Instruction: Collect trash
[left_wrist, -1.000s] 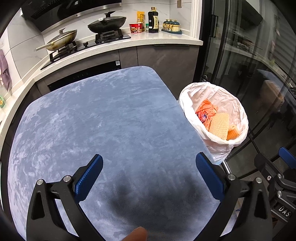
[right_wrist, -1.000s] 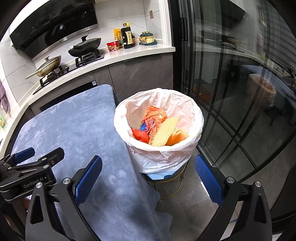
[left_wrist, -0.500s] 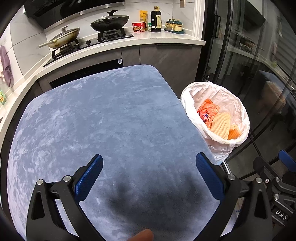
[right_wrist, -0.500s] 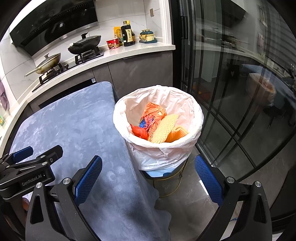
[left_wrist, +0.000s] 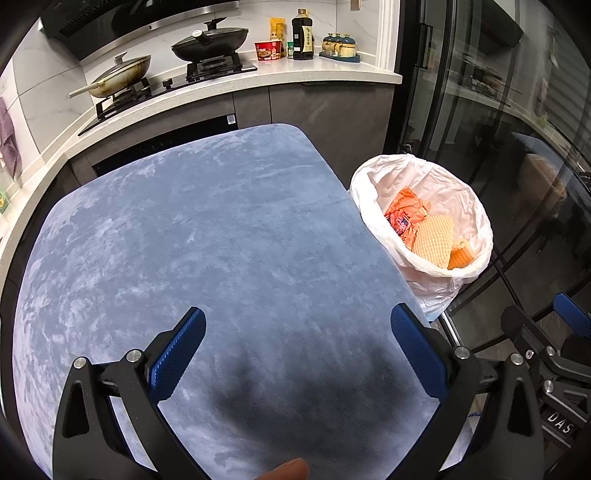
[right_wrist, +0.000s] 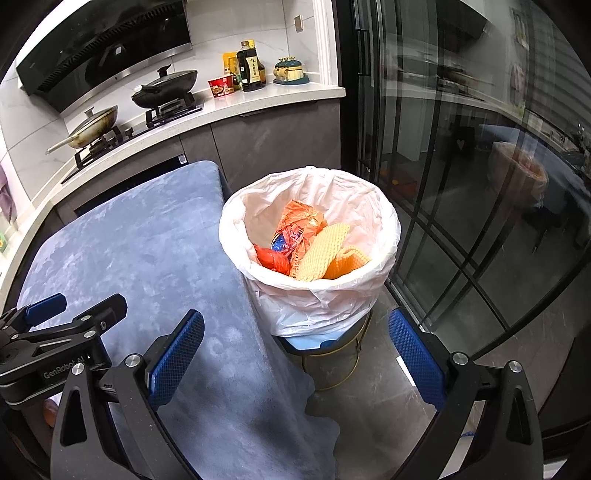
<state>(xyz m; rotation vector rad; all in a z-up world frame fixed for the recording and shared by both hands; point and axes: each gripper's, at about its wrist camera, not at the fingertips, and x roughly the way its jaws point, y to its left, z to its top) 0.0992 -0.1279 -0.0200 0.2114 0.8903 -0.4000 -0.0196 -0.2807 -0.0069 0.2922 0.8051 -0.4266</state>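
Left hand-held gripper (left_wrist: 297, 332): released, blue pads spread wide, nothing between them; hangs over the near part of the tabletop (left_wrist: 207, 236), which is covered by a grey-blue cloth. A fingertip (left_wrist: 284, 469) shows at the bottom edge of the left view

Right hand-held gripper (right_wrist: 295, 334): released, pads wide apart, empty; hangs over the right edge of the tabletop (right_wrist: 147, 251), facing the bin

Bin (right_wrist: 314, 295): white bag liner, stands on the floor just beside the right edge of the tabletop, on a gold wire stand (right_wrist: 332, 365); a blue part shows under the liner. In the left view the bin (left_wrist: 424, 177) lies to the right of the cloth

Trash, all inside the bin: orange snack wrapper (right_wrist: 301, 221), red crumpled piece (right_wrist: 269, 258), pale yellow waffle-textured piece (right_wrist: 321, 251), darker yellow piece (right_wrist: 347, 262) beside it. In the left view the wrapper (left_wrist: 406, 214) and the yellow piece (left_wrist: 434, 240) show against the liner

Background: stove with a black lidded pan (left_wrist: 210, 40) and a second pan (left_wrist: 122, 74), red cup (left_wrist: 267, 50), dark bottle (left_wrist: 302, 35), glass doors (right_wrist: 461, 166) to the right
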